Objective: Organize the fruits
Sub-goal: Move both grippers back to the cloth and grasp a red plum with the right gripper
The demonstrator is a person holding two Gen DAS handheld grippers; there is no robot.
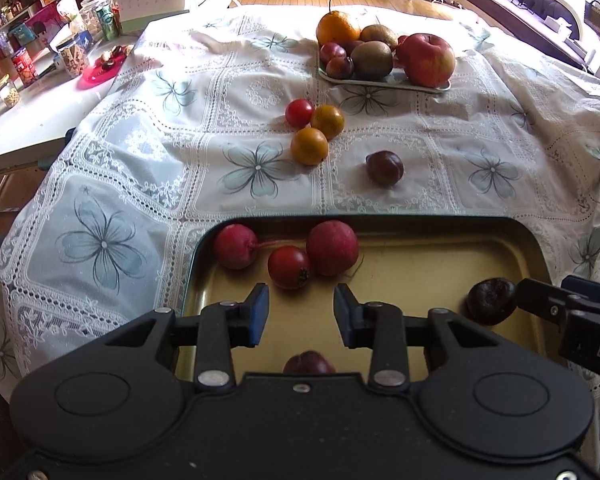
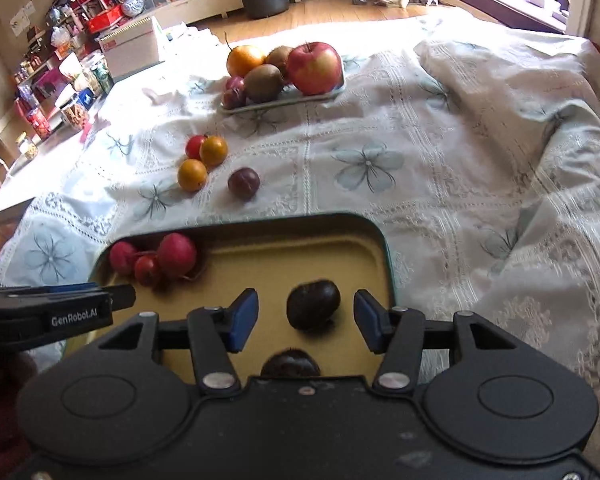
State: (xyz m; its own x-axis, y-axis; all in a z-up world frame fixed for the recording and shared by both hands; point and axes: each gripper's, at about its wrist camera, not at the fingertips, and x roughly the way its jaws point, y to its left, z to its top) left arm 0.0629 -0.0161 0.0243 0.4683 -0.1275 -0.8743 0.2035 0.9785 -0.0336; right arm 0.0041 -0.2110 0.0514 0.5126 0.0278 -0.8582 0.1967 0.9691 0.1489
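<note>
A yellow tray (image 1: 420,264) with a dark rim lies at the near table edge. It holds three red fruits (image 1: 290,266) in its far left corner, a dark chestnut-like fruit (image 2: 313,305) and a dark plum (image 1: 309,363) near the camera. My left gripper (image 1: 301,312) is open and empty above the tray. My right gripper (image 2: 306,318) is open, its fingers either side of the dark fruit without touching it. Loose on the cloth lie a red tomato (image 1: 299,113), two small oranges (image 1: 309,145) and a dark plum (image 1: 384,167).
A pale plate (image 1: 380,82) at the far side holds an apple (image 1: 426,60), kiwis, an orange and plums. The table has a lace flowered cloth (image 1: 140,160). A side table (image 1: 32,116) with jars stands at the left.
</note>
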